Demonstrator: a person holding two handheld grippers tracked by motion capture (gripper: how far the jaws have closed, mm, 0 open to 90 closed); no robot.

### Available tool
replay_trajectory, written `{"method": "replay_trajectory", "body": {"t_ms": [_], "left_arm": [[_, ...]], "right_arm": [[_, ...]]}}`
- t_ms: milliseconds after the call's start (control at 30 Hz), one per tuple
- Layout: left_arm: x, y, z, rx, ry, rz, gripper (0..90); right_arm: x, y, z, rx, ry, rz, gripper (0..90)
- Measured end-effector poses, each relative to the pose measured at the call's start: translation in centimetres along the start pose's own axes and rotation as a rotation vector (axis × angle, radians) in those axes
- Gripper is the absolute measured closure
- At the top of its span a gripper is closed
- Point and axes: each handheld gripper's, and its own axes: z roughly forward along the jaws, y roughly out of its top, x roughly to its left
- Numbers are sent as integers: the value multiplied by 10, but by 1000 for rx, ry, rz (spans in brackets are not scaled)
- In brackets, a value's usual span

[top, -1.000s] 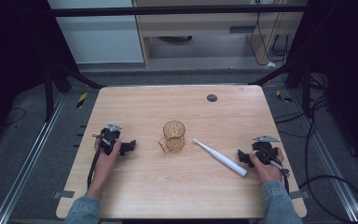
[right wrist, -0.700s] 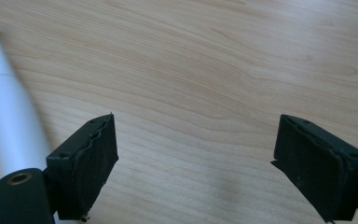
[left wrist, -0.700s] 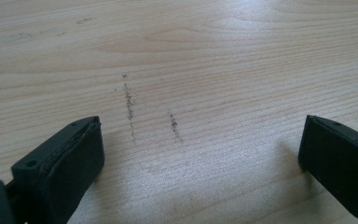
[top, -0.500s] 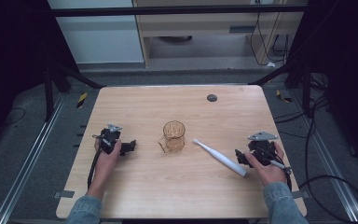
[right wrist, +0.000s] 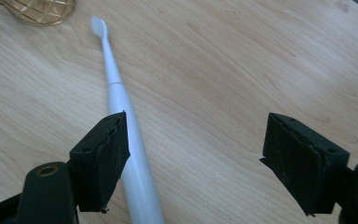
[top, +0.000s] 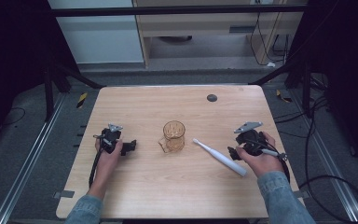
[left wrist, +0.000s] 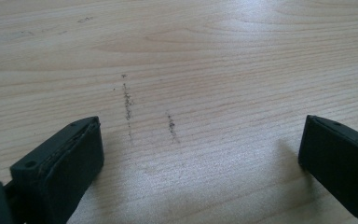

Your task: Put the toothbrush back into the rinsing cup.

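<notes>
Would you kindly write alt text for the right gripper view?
A white electric toothbrush lies on a light wooden table, passing just inside one jaw of the open right hand-held gripper. Its brush head points toward an amber glass cup at the top edge.

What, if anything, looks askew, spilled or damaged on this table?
Nothing much. The cup stands upright and the toothbrush lies flat, whole, apart from it. The table bears two short dark scuff marks between the left gripper's open jaws.

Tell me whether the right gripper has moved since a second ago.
Yes. The right gripper has shifted toward the table's far edge, judged against the still toothbrush; its jaws have been closing, nothing gripped.
</notes>
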Motion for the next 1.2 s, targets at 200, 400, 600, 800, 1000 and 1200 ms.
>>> {"method": "replay_trajectory", "body": {"t_ms": [200,400,600,800,1000,1200], "left_arm": [[0,0,0,-1,1,-1,0],[-1,1,1,0,-1,-1,0],[-2,3,3,1,-5,3,0],[-2,6,5,1,-11,8,0],[-2,6,6,1,-12,10,0],[-2,6,6,1,-12,11,0]], "right_arm": [[5,27,4,31,51,-22,207],[11,40,16,37,85,-38,186],[20,47,38,89,116,-80,201],[23,50,55,126,121,-133,223],[33,48,57,101,112,-121,257],[36,42,55,116,148,-122,300]]}}
